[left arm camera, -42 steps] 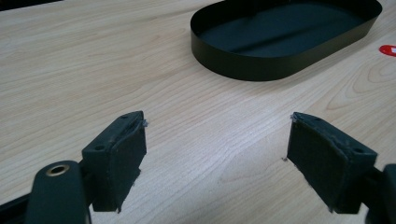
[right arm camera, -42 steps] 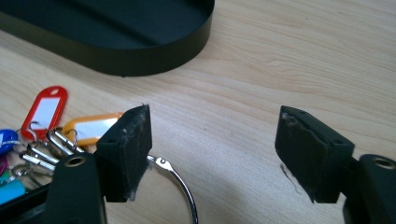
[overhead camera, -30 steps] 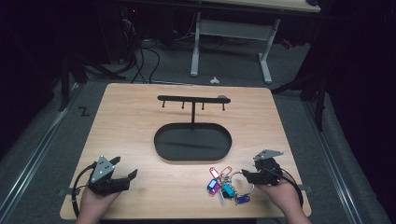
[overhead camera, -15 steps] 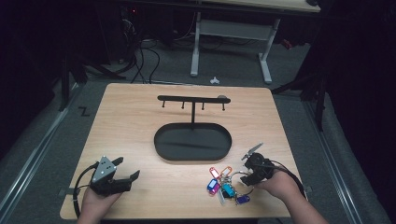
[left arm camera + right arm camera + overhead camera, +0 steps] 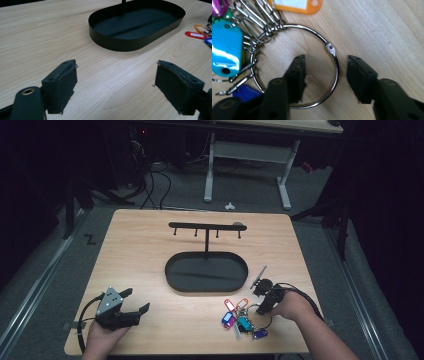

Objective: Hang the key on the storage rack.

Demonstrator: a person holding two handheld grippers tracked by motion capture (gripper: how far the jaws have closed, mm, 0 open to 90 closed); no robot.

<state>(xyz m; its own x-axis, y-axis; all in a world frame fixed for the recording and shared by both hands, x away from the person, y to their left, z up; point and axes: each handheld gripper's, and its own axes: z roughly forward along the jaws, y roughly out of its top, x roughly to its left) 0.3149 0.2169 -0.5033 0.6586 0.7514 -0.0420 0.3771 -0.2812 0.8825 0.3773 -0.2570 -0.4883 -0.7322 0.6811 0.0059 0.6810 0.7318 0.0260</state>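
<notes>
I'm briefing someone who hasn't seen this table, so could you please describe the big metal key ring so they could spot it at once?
Start at the black oval tray in the middle of the table; the tags lie nearer the person, to its right. The ring lies flat at their right edge, with one jaw of the right gripper inside it. It is a bare silver hoop, far wider than the small rings.

we see key ring (image 5: 322,67) bottom hidden behind right gripper (image 5: 325,77) jaw, orange tag (image 5: 297,6) cut by top edge, tag labels unreadable
</notes>
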